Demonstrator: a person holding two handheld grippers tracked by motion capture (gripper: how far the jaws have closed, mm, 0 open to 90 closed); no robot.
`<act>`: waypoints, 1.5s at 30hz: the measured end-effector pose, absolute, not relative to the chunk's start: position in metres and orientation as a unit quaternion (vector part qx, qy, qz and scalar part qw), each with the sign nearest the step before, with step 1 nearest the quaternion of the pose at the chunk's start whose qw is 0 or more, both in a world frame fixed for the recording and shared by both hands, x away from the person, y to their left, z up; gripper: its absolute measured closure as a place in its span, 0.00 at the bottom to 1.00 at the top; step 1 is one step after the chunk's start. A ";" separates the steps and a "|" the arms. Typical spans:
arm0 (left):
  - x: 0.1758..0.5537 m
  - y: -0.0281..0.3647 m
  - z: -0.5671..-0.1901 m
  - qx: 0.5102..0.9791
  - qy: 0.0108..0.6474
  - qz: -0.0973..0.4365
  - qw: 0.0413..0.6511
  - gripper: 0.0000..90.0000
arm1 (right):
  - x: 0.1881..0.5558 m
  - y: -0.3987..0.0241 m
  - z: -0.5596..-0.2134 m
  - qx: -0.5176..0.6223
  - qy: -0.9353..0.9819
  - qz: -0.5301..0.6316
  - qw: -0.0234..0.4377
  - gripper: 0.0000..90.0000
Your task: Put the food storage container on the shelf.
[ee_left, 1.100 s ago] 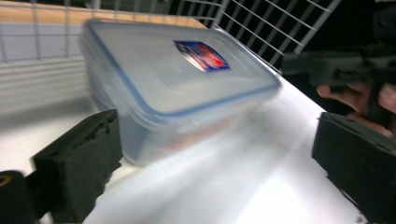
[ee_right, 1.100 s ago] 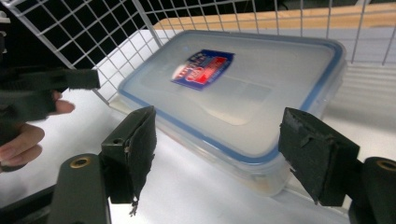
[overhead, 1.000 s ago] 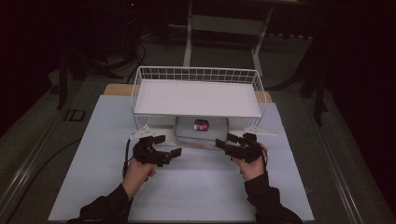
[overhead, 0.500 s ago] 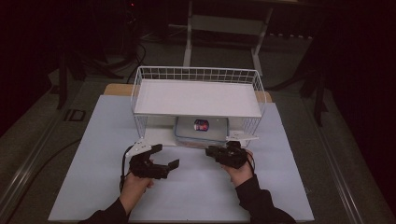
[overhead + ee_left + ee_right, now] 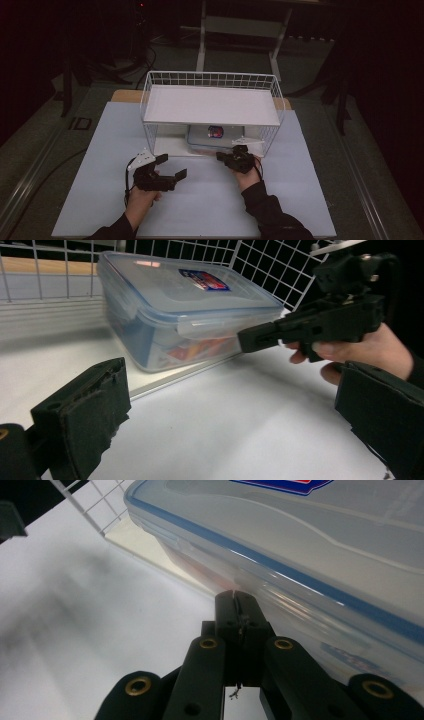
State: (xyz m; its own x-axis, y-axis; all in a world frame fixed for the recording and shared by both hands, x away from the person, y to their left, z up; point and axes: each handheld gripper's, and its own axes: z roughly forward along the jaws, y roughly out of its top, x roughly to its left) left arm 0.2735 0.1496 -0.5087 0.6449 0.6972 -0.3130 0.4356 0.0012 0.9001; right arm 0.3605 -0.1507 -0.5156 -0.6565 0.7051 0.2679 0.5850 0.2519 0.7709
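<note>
The box (image 5: 214,136) sits under the wire rack (image 5: 212,80) on the counter (image 5: 90,165), not yet pulled out: the right hand-held gripper (image 5: 235,597), jaws just closed, pinches its front latch flap, while the left hand-held gripper (image 5: 172,167) waits released nearby.

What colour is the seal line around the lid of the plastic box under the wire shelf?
Blue, running around the clear lid of the plastic box; it shows best in the right gripper view.
</note>
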 end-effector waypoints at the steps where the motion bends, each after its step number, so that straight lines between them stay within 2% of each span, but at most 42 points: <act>1: 0.274 0.149 -0.509 0.698 0.405 0.112 0.579 0.02 | 0.362 -0.150 -0.517 0.410 0.787 0.456 0.066 1.00; 9: 0.274 0.150 -0.509 0.699 0.404 0.112 0.580 0.02 | 0.381 -0.147 -0.515 0.424 0.777 0.458 0.082 1.00; 16: 0.275 0.150 -0.510 0.701 0.405 0.113 0.577 0.02 | 0.389 -0.142 -0.515 0.429 0.772 0.463 0.075 1.00; 20: 0.274 0.150 -0.510 0.702 0.404 0.113 0.575 0.02 | 0.388 -0.138 -0.515 0.423 0.775 0.462 0.082 1.00; 22: 0.274 0.150 -0.509 0.704 0.403 0.115 0.574 0.02 | 0.383 -0.137 -0.517 0.425 0.773 0.467 0.065 0.99; 26: 0.274 0.151 -0.506 0.711 0.395 0.113 0.570 0.02 | 0.372 -0.135 -0.515 0.409 0.779 0.471 0.059 0.95; 27: 0.272 0.151 -0.502 0.717 0.383 0.115 0.571 0.02 | 0.368 -0.136 -0.514 0.407 0.778 0.476 0.055 0.93; 28: 0.271 0.151 -0.501 0.721 0.377 0.119 0.569 0.02 | 0.360 -0.137 -0.509 0.399 0.779 0.482 0.053 0.82; 29: 0.269 0.150 -0.499 0.722 0.372 0.118 0.571 0.02 | 0.356 -0.137 -0.507 0.394 0.779 0.486 0.054 0.75; 30: 0.269 0.150 -0.499 0.722 0.372 0.118 0.571 0.02 | 0.356 -0.137 -0.507 0.394 0.779 0.486 0.054 0.75; 31: 0.269 0.150 -0.499 0.723 0.371 0.116 0.571 0.02 | 0.350 -0.139 -0.503 0.386 0.780 0.489 0.059 0.62; 33: 0.267 0.149 -0.498 0.725 0.370 0.113 0.571 0.02 | 0.345 -0.141 -0.500 0.383 0.778 0.495 0.058 0.55; 40: 0.259 0.146 -0.489 0.743 0.341 0.114 0.565 0.02 | 0.321 -0.151 -0.492 0.365 0.785 0.497 0.063 0.41; 42: 0.257 0.148 -0.488 0.740 0.341 0.111 0.569 0.02 | 0.314 -0.156 -0.490 0.354 0.786 0.504 0.059 0.32; 45: 0.256 0.149 -0.488 0.741 0.340 0.104 0.569 0.02 | 0.304 -0.164 -0.487 0.345 0.786 0.510 0.059 0.27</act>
State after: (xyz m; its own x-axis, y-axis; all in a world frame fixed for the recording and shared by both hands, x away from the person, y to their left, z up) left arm 0.2555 0.1494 -0.4877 0.7468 0.6230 -0.2326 0.3852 -0.1202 0.9150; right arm 0.3039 -0.1644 -0.4871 -0.7548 0.6026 0.2593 0.4820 0.2411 0.8424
